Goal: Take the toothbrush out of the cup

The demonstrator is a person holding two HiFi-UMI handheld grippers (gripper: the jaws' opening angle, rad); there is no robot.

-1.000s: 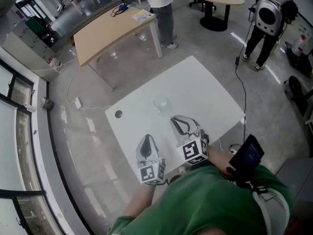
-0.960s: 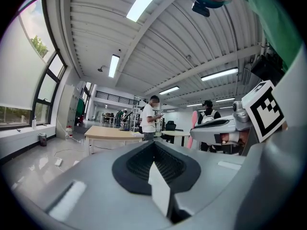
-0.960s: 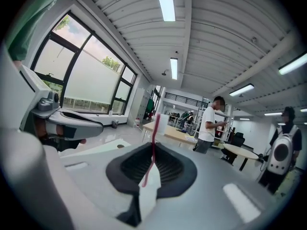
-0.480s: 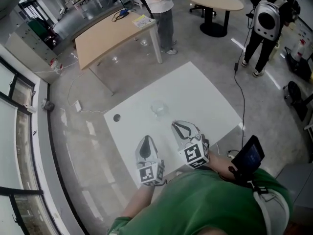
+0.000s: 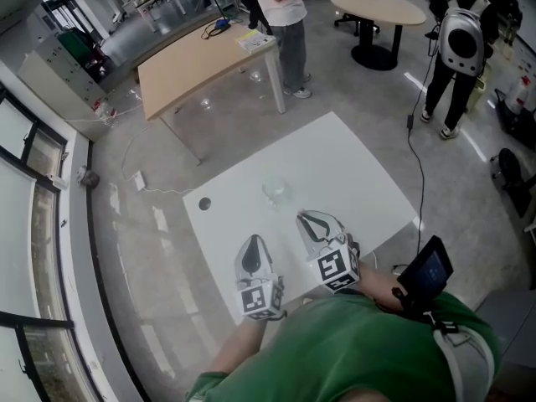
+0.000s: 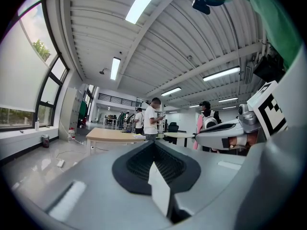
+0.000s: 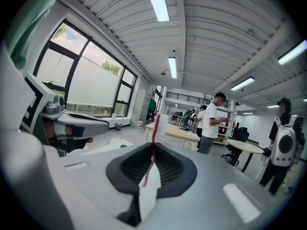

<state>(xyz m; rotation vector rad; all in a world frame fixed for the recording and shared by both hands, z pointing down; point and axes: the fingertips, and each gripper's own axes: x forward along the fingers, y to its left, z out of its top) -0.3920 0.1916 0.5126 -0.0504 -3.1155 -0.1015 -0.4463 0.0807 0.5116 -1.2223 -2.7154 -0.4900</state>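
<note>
Open workroom with a polished grey floor (image 5: 142,224). At centre is a square white bench (image 5: 360,174), beyond it a long wooden table (image 5: 201,57), and a person in a white shirt (image 5: 280,2) stands at that table's end.

On the bench a clear round cup (image 5: 276,193) stands upright near the middle. A small dark round disc (image 5: 204,203) lies near the left edge, well apart from the cup.

My left tongs (image 5: 253,241) hang over the bench's near edge, jaws pressed together with nothing between them. My right tongs (image 5: 305,219), just beside them and nearer the cup, are clamped on a thin red toothbrush (image 7: 152,145). Its handle runs up the seam between the jaws and reaches past their tips toward the cup (I cannot tell whether its far end sits inside the cup, and the head view is too small to show the brush).
</note>
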